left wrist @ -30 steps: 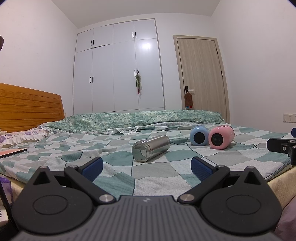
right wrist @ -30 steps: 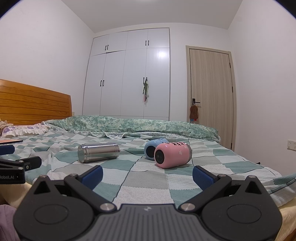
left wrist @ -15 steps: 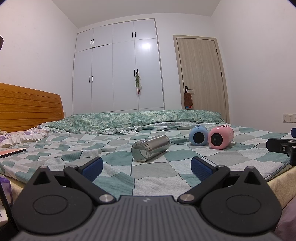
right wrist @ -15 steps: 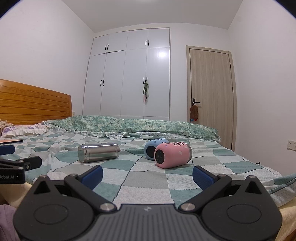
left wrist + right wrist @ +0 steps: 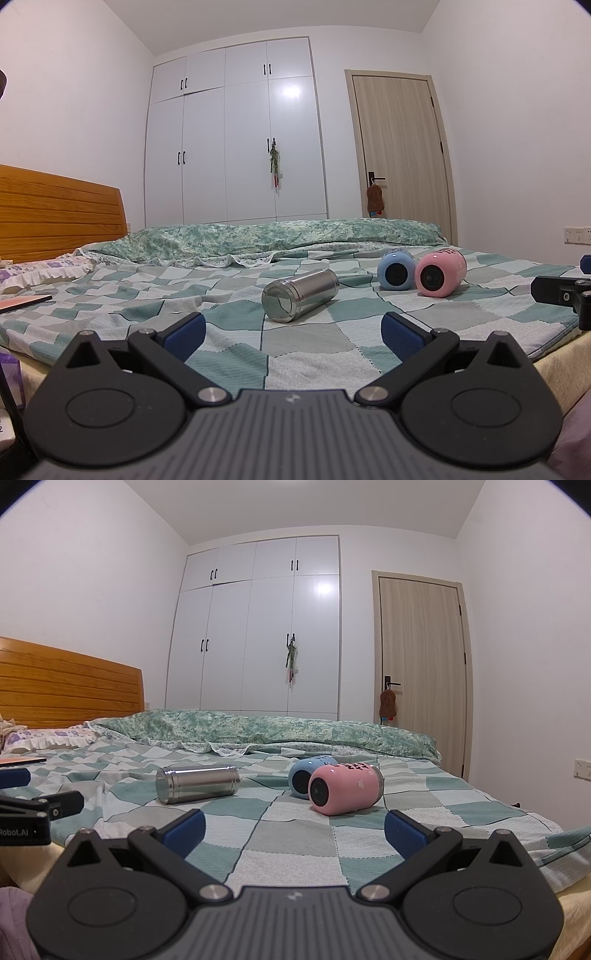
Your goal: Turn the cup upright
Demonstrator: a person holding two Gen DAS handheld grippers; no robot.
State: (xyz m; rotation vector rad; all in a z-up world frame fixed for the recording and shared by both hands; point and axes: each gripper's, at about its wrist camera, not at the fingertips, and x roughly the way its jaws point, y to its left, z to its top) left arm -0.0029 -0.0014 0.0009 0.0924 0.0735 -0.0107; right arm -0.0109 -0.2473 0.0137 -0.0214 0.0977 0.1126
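Observation:
Three cups lie on their sides on the checked bedspread [image 5: 303, 354]: a steel cup [image 5: 299, 295], a blue cup [image 5: 396, 268] and a pink cup [image 5: 439, 273]. In the right wrist view the steel cup [image 5: 197, 783] is left, the blue cup [image 5: 304, 777] sits behind the pink cup [image 5: 345, 789]. My left gripper [image 5: 291, 334] is open and empty, short of the steel cup. My right gripper [image 5: 293, 829] is open and empty, short of the pink cup.
A rolled green quilt [image 5: 280, 236] lies along the far side of the bed. A wooden headboard [image 5: 55, 214] stands at the left. A flat book [image 5: 22, 300] lies at the bed's left. White wardrobe [image 5: 236, 140] and door [image 5: 399, 147] behind.

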